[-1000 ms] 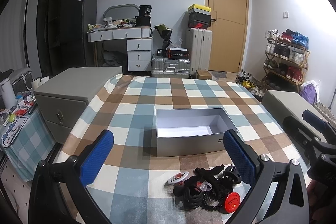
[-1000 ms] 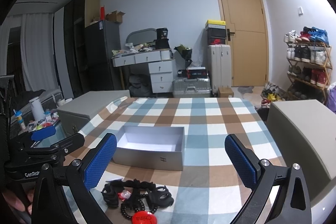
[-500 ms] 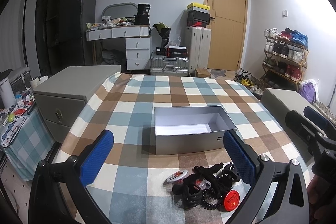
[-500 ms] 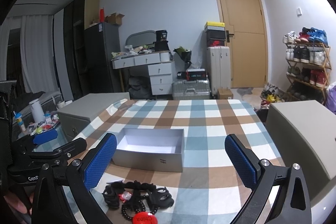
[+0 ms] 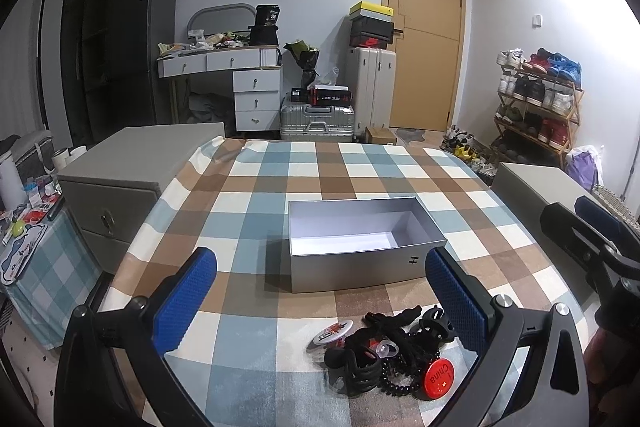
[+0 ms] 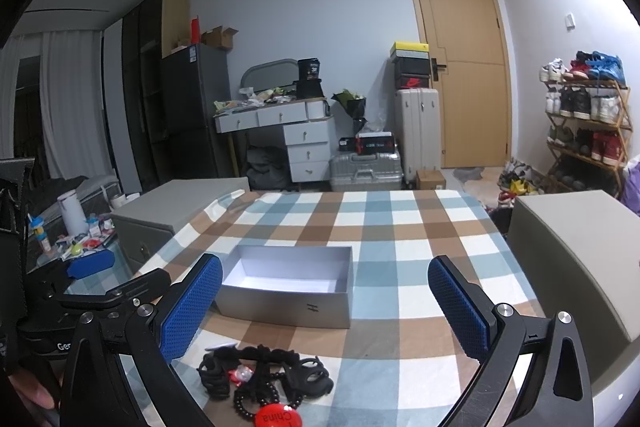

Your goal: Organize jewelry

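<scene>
On checked cloth (image 5: 256, 187), grey box (image 5: 360, 269) lies lengthwise left-right.

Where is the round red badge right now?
The round red badge lies on the checked tablecloth, at the near right edge of the black jewelry pile, nearer the cameras than the grey box.

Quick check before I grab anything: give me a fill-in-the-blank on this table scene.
1. The silver box holds ____.
2. The red badge reads ____.
3. The jewelry pile lies on a ____ tablecloth.
4. Both the left gripper and the right gripper are ____.

Missing words: nothing; China; checked; open
</scene>
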The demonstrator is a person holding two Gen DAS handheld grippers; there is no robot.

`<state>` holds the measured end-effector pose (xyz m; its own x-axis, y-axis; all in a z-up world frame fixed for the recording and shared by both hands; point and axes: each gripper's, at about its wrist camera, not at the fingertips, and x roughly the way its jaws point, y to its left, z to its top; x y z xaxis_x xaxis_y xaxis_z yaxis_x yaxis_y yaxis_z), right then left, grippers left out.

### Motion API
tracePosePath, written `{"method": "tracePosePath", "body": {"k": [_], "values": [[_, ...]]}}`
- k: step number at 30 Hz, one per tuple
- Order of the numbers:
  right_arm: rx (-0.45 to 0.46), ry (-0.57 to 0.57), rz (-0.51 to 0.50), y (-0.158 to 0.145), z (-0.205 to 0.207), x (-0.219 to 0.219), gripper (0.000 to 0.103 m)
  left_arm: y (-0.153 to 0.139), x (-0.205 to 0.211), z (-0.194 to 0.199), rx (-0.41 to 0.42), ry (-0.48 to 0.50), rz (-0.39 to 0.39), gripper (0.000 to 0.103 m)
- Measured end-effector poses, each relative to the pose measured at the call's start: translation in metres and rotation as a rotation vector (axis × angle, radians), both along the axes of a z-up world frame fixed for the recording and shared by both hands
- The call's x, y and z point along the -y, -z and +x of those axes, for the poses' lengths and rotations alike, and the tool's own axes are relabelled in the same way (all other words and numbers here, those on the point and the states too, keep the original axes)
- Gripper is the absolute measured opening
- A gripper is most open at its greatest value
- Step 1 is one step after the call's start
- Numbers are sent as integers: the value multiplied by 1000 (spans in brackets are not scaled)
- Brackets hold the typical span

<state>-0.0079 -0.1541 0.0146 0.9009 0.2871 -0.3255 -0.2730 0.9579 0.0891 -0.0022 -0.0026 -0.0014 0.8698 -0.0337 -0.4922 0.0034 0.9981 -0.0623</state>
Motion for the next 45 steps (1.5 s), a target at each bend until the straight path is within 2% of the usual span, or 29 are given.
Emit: {"method": "tracePosePath", "body": {"k": [21,29,35,39,45], "values": [[-2,-13,-4,1,-2,-2,103,0,-4,2,-8,3,-14,102],[3,-211,25,9,-15,-7,103,7,-10,-2,-21,3,-35,102],[-90,-299,15,37,-20,-18,103,17,-18,-4,-41,-15,-32,102],[-207,-322,38,66,-18,-20,103,29,-31,-7,-69,-38,-48,102],[-282,-317,1,97,-21,-20,102,49,-46,-11,-127,-66,-49,102]]}}
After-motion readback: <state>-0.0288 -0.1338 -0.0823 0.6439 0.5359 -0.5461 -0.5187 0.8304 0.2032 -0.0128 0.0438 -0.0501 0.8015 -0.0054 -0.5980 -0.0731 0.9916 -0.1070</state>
